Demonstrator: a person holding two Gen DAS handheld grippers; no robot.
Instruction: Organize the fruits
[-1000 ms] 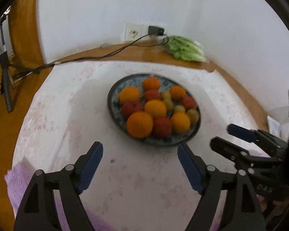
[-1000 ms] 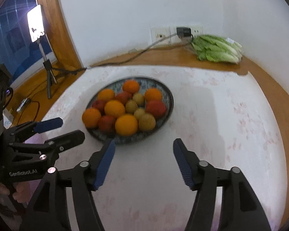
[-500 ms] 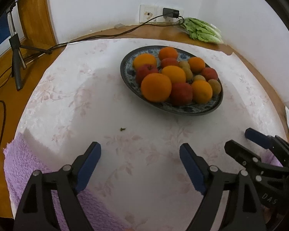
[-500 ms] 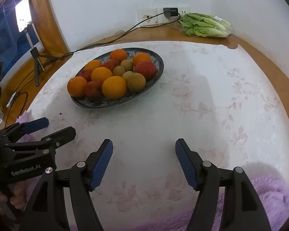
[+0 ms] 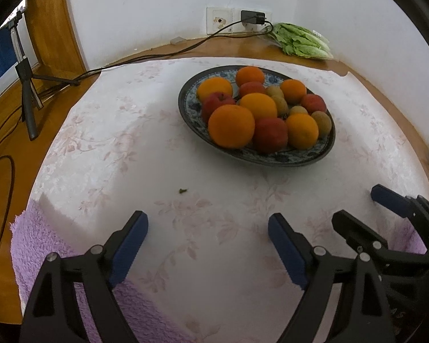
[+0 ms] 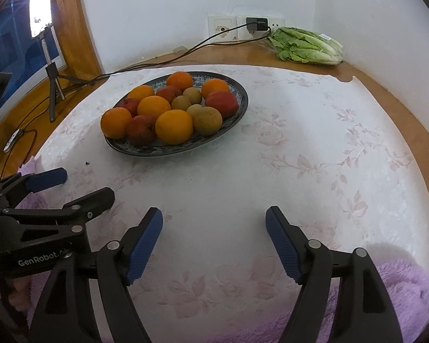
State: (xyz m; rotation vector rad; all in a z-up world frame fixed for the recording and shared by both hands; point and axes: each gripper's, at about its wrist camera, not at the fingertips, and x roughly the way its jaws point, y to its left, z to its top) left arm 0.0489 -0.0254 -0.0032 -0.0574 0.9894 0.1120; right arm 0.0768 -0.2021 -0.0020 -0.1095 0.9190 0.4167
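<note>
A dark blue patterned plate (image 5: 286,158) holds several oranges (image 5: 231,125), red apples (image 5: 270,135) and brown kiwis (image 5: 321,122) in a mixed pile. It also shows in the right wrist view (image 6: 237,108), at the upper left. My left gripper (image 5: 207,245) is open and empty, low over the white floral tablecloth, well short of the plate. My right gripper (image 6: 214,240) is open and empty, near the table's front edge. Each gripper shows at the side of the other's view.
A bag of lettuce (image 6: 306,46) lies at the back right by the wall sockets (image 6: 243,27). A black cable (image 5: 157,54) runs along the back edge. A tripod (image 5: 27,97) stands at the left. A purple towel (image 5: 40,245) lies under the cloth's front edge.
Both grippers have pulled back and dropped lower, away from the plate, which now sits farther off. Both stay open and empty.
</note>
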